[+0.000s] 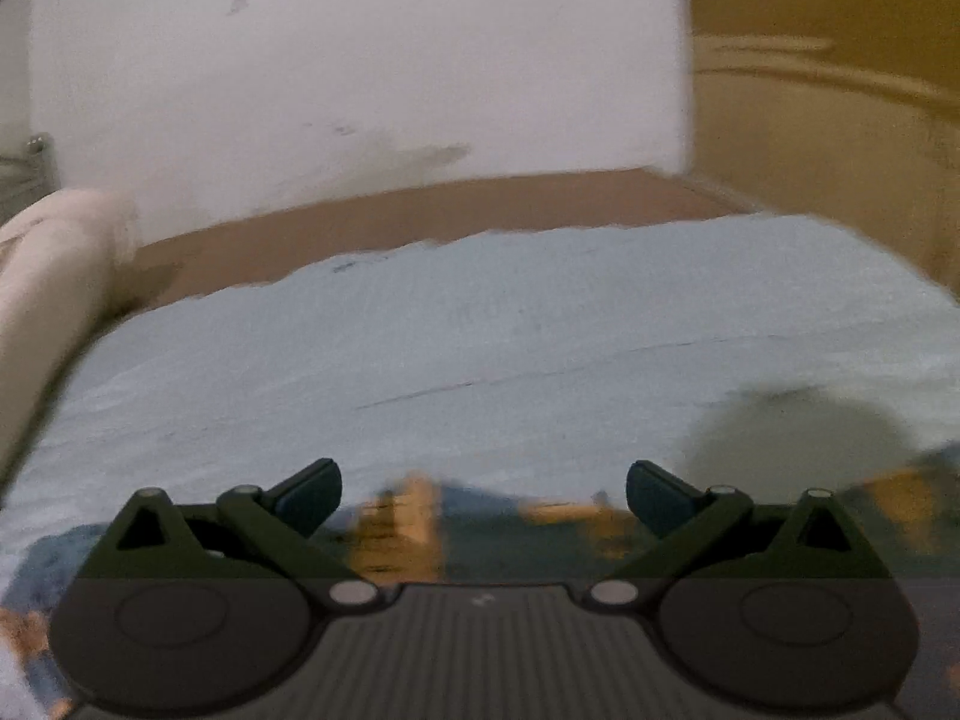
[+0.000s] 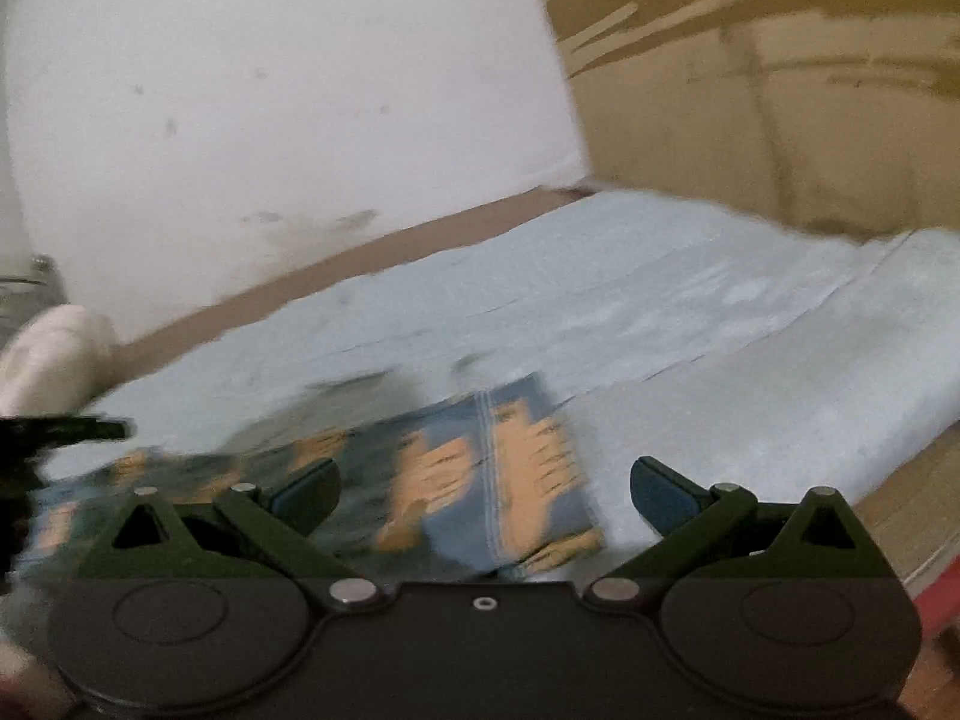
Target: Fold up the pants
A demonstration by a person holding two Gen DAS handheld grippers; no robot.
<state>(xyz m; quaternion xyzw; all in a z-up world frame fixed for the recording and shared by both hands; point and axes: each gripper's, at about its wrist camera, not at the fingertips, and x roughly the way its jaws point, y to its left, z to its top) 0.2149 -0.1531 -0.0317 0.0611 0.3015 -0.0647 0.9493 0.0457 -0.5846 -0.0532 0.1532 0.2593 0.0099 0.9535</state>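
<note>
Left gripper [image 1: 483, 495]: jaws wide apart, nothing between the fingers. Right gripper [image 2: 485, 492]: the same, spread wide and empty. Both low over the bed [image 1: 540, 330], with its light blue sheet.

Pants [image 2: 480, 480]: blue cloth with orange pattern, flat on the sheet just in front of the right gripper, with one edge or seam pointing away toward the wall [image 2: 270, 90]. In the left view only a blurred strip of the same cloth [image 1: 408, 528], directly under the open fingers. A pale rolled pillow [image 1: 54, 276] at the left end of the bed, well apart from the pants.

Probably thin, soft and light; no stiffness, so likely to sag and to slide a little on the sheet. Not fragile. Best to pinch at two corners of one end, one corner for each gripper, taking both layers together. Much motion blur, so exact edges and number of layers hard to tell.
</note>
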